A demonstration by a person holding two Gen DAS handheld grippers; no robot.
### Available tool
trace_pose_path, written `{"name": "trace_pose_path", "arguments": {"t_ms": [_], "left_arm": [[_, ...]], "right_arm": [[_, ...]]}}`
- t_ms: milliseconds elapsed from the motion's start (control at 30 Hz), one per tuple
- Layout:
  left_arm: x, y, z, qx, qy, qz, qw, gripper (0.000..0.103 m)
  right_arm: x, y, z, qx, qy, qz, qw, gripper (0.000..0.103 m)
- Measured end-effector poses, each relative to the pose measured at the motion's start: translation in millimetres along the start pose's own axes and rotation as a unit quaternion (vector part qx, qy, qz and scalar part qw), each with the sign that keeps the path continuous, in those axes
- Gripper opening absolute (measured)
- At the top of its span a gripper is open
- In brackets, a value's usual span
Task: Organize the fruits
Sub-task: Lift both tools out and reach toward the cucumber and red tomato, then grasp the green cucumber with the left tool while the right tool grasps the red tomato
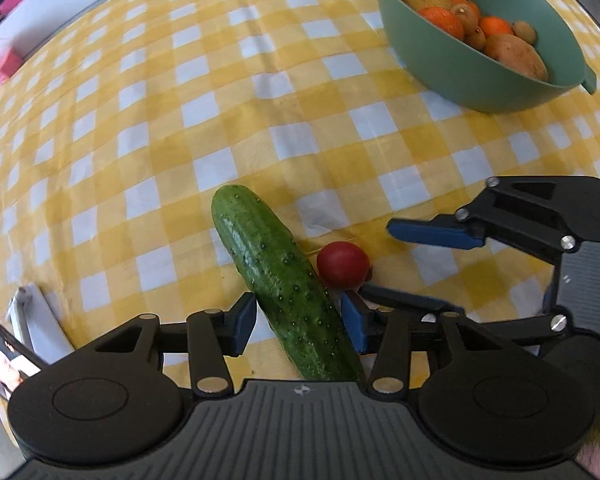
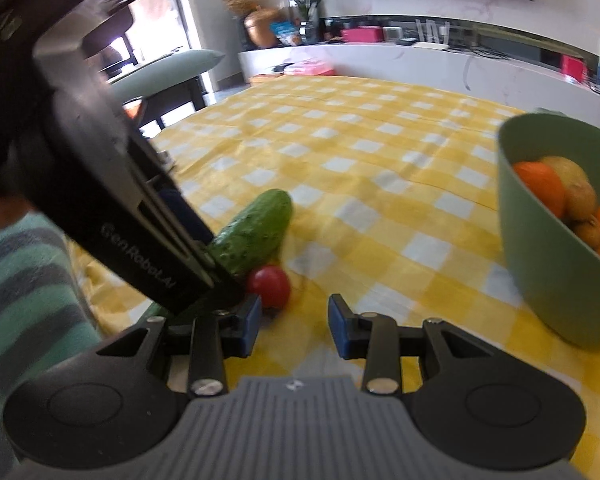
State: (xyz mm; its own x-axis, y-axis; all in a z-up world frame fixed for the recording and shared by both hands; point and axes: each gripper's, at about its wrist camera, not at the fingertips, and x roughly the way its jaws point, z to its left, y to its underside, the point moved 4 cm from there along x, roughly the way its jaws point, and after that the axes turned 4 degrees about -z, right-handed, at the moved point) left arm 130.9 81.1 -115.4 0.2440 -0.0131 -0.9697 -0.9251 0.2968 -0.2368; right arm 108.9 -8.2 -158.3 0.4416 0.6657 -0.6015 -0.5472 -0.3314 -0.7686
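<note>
A green cucumber point(image 1: 278, 280) lies on the yellow checked tablecloth point(image 1: 180, 128), between the fingers of my left gripper point(image 1: 298, 326). The jaws stand open on either side of it with small gaps. A small red tomato point(image 1: 343, 265) sits just right of the cucumber. My right gripper point(image 1: 384, 262) comes in from the right, open, its blue fingers on either side of the tomato. In the right wrist view the tomato point(image 2: 269, 286) lies just ahead of the open right gripper point(image 2: 294, 326), near its left finger; the cucumber point(image 2: 252, 234) lies behind, partly hidden by the left gripper body point(image 2: 132, 208).
A green bowl point(image 1: 440, 56) holding oranges, potatoes and kiwis stands at the far right; it also shows in the right wrist view point(image 2: 540, 264). A white object point(image 1: 40, 320) lies at the table's left edge. A counter with clutter runs behind the table point(image 2: 420, 52).
</note>
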Motion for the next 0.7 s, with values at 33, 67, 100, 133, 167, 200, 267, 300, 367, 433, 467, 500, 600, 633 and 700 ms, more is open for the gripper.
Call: {"name": "trace_pose_path", "arguments": {"t_ms": [33, 67, 100, 133, 167, 200, 267, 300, 367, 433, 467, 500, 600, 633, 700], "left_arm": [[-1, 1, 1, 0.005, 0.002, 0.003, 1.0000, 0.055], [-1, 0, 3, 0.011, 0.004, 0.005, 0.9999, 0.055], [-2, 0, 5, 0.016, 0.005, 0.004, 0.9999, 0.055], [-2, 0, 7, 0.019, 0.004, 0.003, 0.9998, 0.055], [-2, 0, 9, 0.020, 0.004, 0.002, 0.9998, 0.055], [-2, 0, 11, 0.017, 0.006, 0.000, 0.9998, 0.055], [-2, 1, 14, 0.008, 0.018, -0.002, 0.9998, 0.055], [-1, 1, 16, 0.002, 0.022, -0.003, 0.9997, 0.055], [-1, 2, 18, -0.012, 0.029, -0.003, 0.9995, 0.055], [-1, 2, 20, -0.026, 0.032, -0.002, 0.9991, 0.055], [0, 2, 21, -0.035, 0.033, -0.002, 0.9988, 0.055], [0, 1, 22, -0.044, 0.033, -0.003, 0.9985, 0.055], [0, 1, 24, -0.072, 0.032, -0.005, 0.9969, 0.055], [0, 1, 24, -0.080, 0.031, -0.006, 0.9963, 0.055], [0, 1, 23, -0.089, 0.026, -0.008, 0.9956, 0.055]], "right_arm": [[2, 0, 3, -0.008, -0.005, 0.001, 1.000, 0.034], [4, 1, 6, -0.017, -0.009, 0.003, 1.000, 0.034], [6, 1, 9, -0.026, -0.010, 0.005, 1.000, 0.034], [8, 2, 12, -0.035, -0.010, 0.006, 0.999, 0.034], [10, 1, 13, -0.042, -0.008, 0.007, 0.999, 0.034], [13, 1, 14, -0.048, -0.005, 0.008, 0.999, 0.034], [15, 0, 14, -0.051, -0.004, 0.006, 0.999, 0.034], [17, 0, 14, -0.051, -0.004, 0.003, 0.999, 0.034], [19, -1, 13, -0.047, -0.004, 0.000, 0.999, 0.034], [20, -2, 12, -0.045, -0.005, -0.004, 0.999, 0.034], [21, -1, 12, -0.045, -0.005, -0.006, 0.999, 0.034], [21, -1, 12, -0.046, -0.004, -0.008, 0.999, 0.033], [20, -2, 12, -0.048, 0.002, -0.012, 0.999, 0.025], [18, -3, 11, -0.045, 0.002, -0.014, 0.999, 0.023], [17, -3, 10, -0.043, 0.006, -0.014, 0.999, 0.023]]}}
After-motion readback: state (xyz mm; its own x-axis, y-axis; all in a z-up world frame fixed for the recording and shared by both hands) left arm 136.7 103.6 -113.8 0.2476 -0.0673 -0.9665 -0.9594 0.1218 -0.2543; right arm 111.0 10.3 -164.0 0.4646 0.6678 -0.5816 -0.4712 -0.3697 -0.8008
